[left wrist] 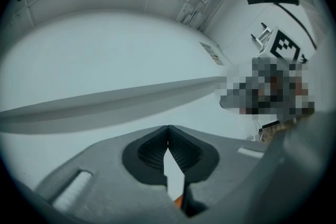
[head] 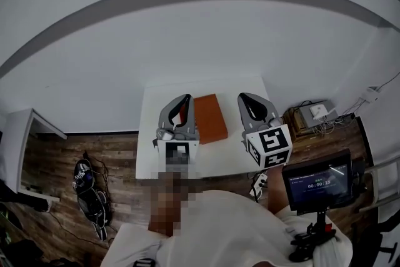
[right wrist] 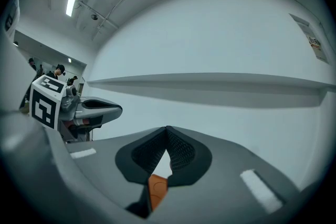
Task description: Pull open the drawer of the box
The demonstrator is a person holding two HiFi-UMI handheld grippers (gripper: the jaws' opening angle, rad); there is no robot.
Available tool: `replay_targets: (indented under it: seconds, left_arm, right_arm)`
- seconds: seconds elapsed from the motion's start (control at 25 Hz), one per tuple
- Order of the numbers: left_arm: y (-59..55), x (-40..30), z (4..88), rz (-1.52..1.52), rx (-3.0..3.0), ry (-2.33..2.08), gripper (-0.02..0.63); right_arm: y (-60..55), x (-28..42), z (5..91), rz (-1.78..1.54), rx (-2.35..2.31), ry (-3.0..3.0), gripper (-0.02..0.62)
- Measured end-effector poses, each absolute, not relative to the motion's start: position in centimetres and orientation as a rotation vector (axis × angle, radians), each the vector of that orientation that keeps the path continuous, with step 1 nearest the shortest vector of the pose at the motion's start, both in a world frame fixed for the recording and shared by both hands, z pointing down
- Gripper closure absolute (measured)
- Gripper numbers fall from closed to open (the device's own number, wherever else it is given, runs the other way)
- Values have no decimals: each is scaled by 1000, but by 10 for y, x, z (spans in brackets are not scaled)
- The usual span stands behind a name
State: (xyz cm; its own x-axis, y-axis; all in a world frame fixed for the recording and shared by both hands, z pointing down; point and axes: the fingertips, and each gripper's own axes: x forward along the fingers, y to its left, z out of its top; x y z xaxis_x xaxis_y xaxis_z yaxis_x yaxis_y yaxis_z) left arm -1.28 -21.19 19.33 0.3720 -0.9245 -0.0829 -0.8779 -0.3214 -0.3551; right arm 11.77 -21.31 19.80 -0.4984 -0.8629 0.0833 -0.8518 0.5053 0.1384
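An orange box [head: 210,117] lies mid-table [head: 150,134] near the far edge, its drawer apparently not yet pulled, flanked by the left gripper [head: 185,99] and right gripper [head: 244,97], both clenched empty, seemingly poised to begin.

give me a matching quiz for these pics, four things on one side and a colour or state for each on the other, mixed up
Things:
1. box
2. table
3. left gripper
4. screen

Colour or state:
a. white
b. shut, nothing between the jaws
c. orange-brown
d. lit, standing off the table's right side

Pairs: 1-c, 2-a, 3-b, 4-d
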Motion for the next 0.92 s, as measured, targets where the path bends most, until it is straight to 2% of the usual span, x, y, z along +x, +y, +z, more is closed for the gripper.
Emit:
replay_targets:
  seconds: [0.92]
  left_arm:
    - [-217, -5, 199, -205, -2306, 1561, 601]
  right_arm:
    - [-220, 126, 205, -93, 1515, -2589, 594]
